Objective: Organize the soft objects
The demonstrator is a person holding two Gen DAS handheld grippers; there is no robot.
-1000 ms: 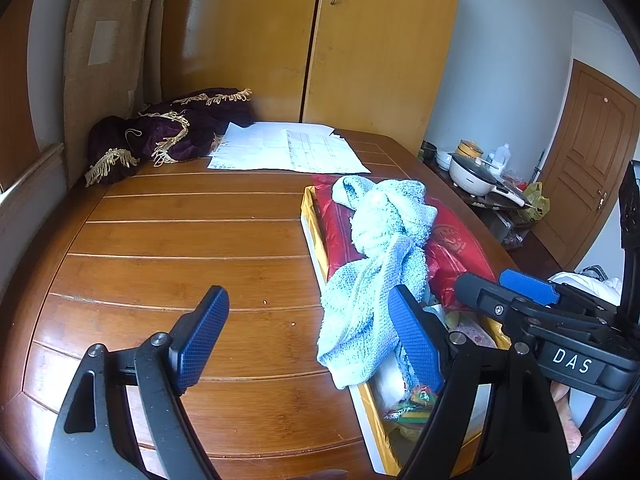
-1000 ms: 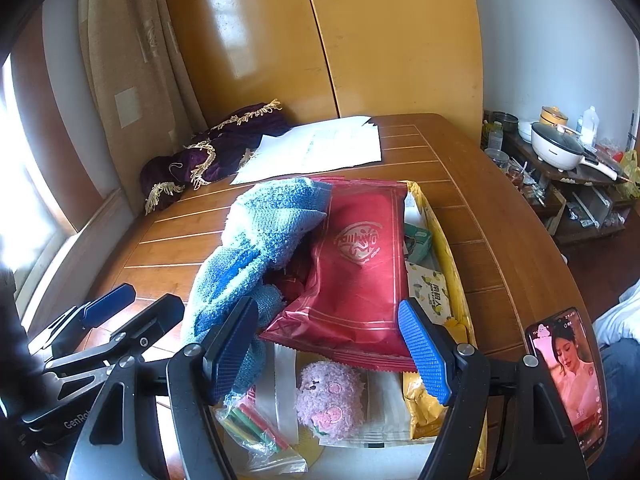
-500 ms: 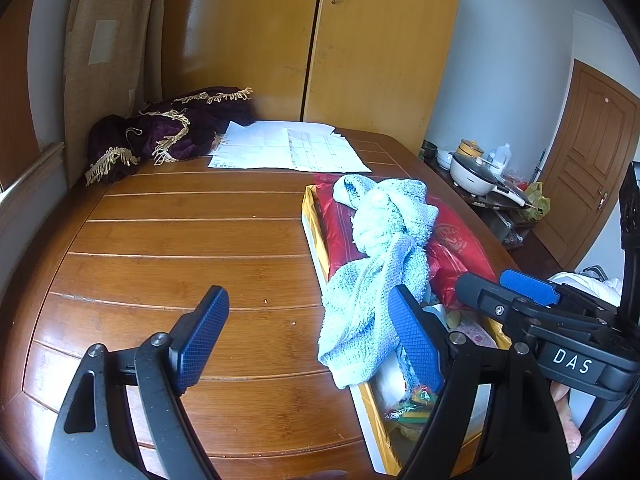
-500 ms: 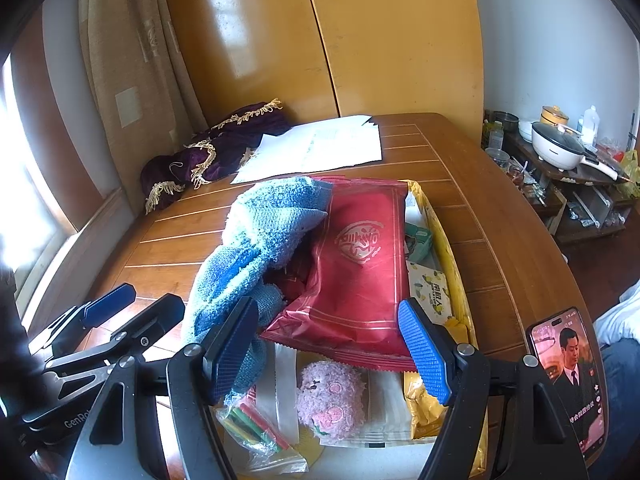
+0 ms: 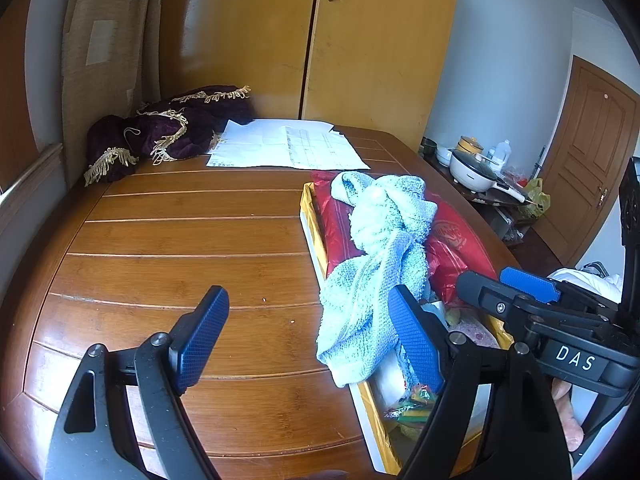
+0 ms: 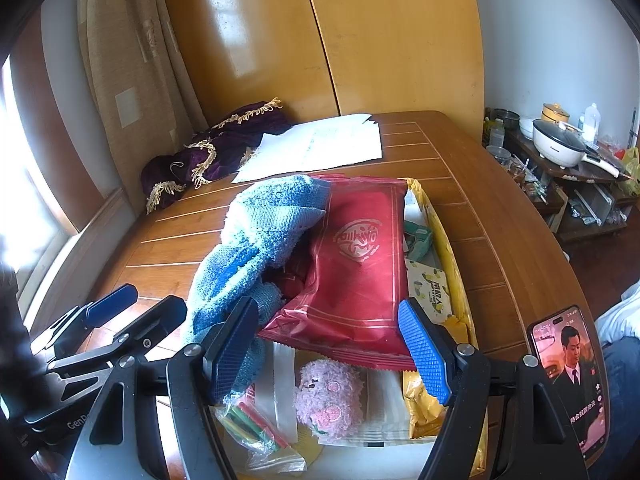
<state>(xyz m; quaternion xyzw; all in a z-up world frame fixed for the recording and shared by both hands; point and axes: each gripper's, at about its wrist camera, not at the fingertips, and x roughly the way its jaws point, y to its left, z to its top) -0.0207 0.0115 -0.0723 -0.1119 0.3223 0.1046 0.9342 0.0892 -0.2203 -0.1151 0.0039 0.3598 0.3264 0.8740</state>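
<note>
A light blue towel [image 5: 380, 256] [image 6: 256, 236] lies crumpled over the left side of a yellow-rimmed box [image 5: 310, 216] [image 6: 448, 248] and hangs over its rim onto the wooden table [image 5: 180, 240]. A red snack bag [image 6: 360, 256] [image 5: 456, 248] rests across the box. Below it sits a pink fluffy toy [image 6: 328, 396]. My left gripper [image 5: 308, 336] is open over the table, its right finger beside the towel's hanging end. My right gripper [image 6: 332, 344] is open above the box's near end, with nothing between its fingers.
A purple fringed cloth [image 5: 168, 132] and white paper sheets [image 5: 288, 148] lie at the table's far end before a wooden wardrobe [image 5: 312, 40]. A phone [image 6: 568, 376] stands at the right. A side shelf with a cooking pot [image 6: 560, 144] is beyond the table's right edge.
</note>
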